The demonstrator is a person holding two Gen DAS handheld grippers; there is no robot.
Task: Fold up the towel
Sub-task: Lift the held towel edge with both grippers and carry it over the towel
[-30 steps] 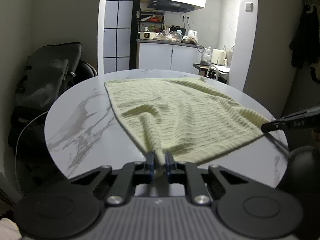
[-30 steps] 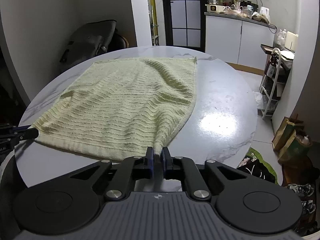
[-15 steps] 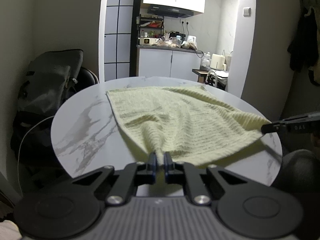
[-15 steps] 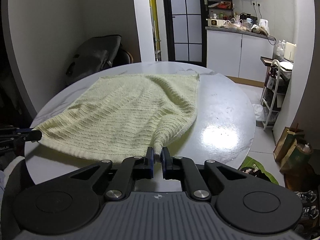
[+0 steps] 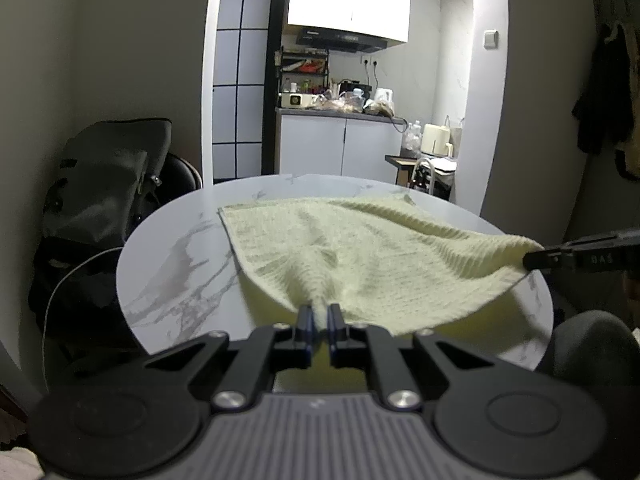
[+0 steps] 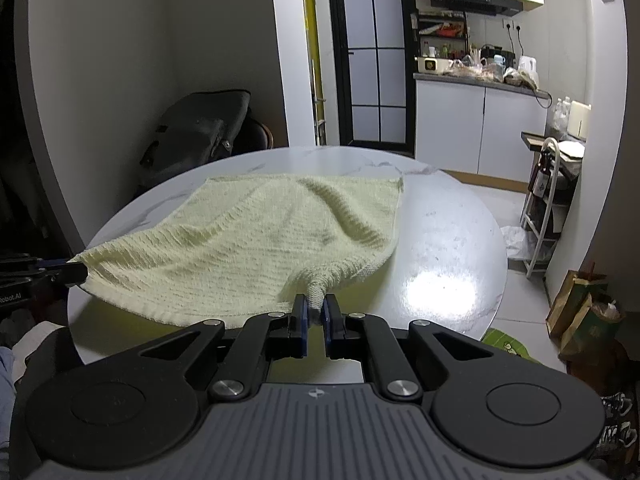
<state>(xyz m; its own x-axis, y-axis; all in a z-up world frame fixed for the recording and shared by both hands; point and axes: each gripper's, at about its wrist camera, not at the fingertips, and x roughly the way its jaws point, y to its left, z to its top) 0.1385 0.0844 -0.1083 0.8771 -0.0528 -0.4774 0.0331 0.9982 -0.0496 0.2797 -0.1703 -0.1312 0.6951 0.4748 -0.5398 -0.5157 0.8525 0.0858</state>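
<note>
The pale yellow ribbed terry towel (image 5: 360,248) lay across the round white marble-patterned table (image 5: 176,264), its near edge raised off the surface. The left gripper (image 5: 319,316) and the right gripper (image 6: 314,312) each pinched one near corner. The cloth sagged between them, looking soft, light and limp, so corner holds seemed best.

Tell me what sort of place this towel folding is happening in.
Most likely a small home or apartment: a round marble table with the towel on it stands beside a kitchen nook with white cabinets, a cluttered counter and a range hood.
</note>
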